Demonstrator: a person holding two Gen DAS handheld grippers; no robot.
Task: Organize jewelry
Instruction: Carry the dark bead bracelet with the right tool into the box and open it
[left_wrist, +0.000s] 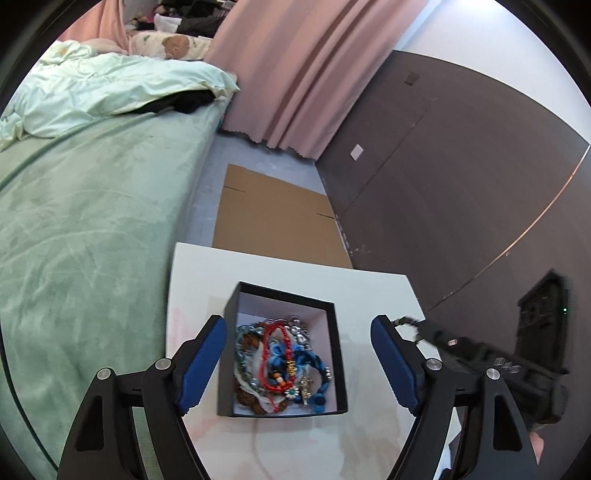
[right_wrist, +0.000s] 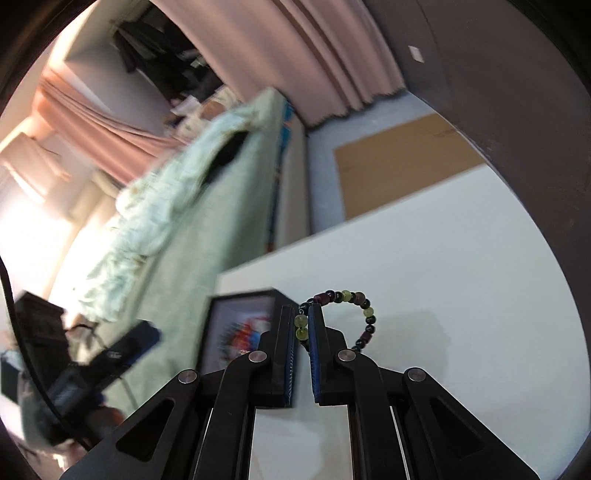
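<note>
A black box (left_wrist: 282, 354) sits open on the white table (left_wrist: 369, 295) — full of tangled bracelets (left_wrist: 280, 365). One dark bead bracelet (right_wrist: 354, 317) hangs pinched up high.

A white rectangular tabletop (left_wrist: 295, 269) is seen, and beyond its far edge a flattened brown cardboard sheet (left_wrist: 273, 218) is laid on the pale grey floor (left_wrist: 207, 192). Beside the table's left edge a bed covered with a sage-green plush blanket (left_wrist: 92, 229) is found, with a crumpled pale mint duvet (left_wrist: 110, 88) heaped at its far end. Pink pleated curtains (left_wrist: 280, 74) are hung behind, next to a dark brown wall panel (left_wrist: 461, 177) bearing a small white plate (left_wrist: 357, 152).
</note>
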